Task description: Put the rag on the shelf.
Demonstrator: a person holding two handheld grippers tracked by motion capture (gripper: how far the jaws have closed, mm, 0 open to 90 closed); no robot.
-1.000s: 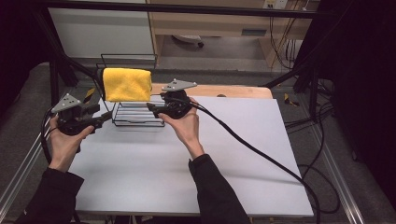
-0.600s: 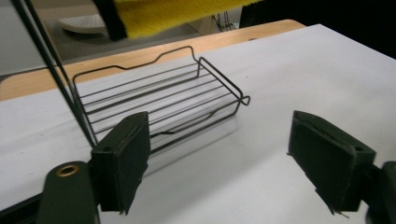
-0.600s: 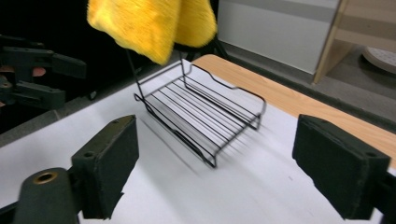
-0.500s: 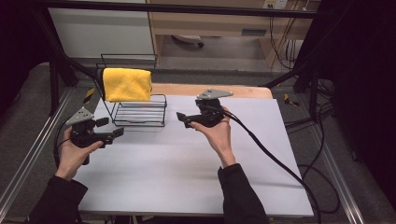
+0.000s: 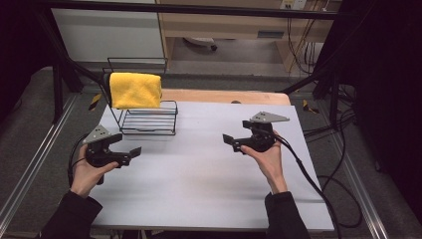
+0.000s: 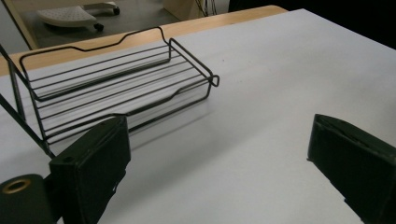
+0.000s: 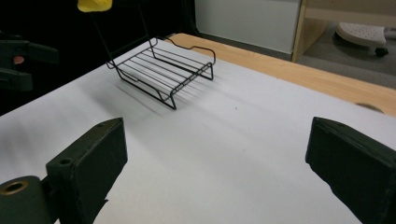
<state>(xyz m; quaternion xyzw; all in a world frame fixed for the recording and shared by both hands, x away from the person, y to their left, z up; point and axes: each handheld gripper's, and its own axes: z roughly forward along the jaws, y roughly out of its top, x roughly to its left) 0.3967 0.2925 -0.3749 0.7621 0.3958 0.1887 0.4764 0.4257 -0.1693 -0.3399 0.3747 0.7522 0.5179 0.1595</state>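
High view shows the white table (image 5: 199,184), then the wire rack (image 5: 149,117) with the yellow cloth (image 5: 135,90) draped over its top bar, so left gripper (image 5: 130,154) and right gripper (image 5: 233,142), jaws just opening wide and empty, should withdraw level without touching it.

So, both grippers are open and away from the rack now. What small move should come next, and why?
Probably none toward the cloth: rest both hands on the table. The yellow cloth already hangs over the top bar of the wire rack. The left gripper and the right gripper, whose jaws have just been opening, hold nothing and sit apart from the rack, so the hanging looks finished.
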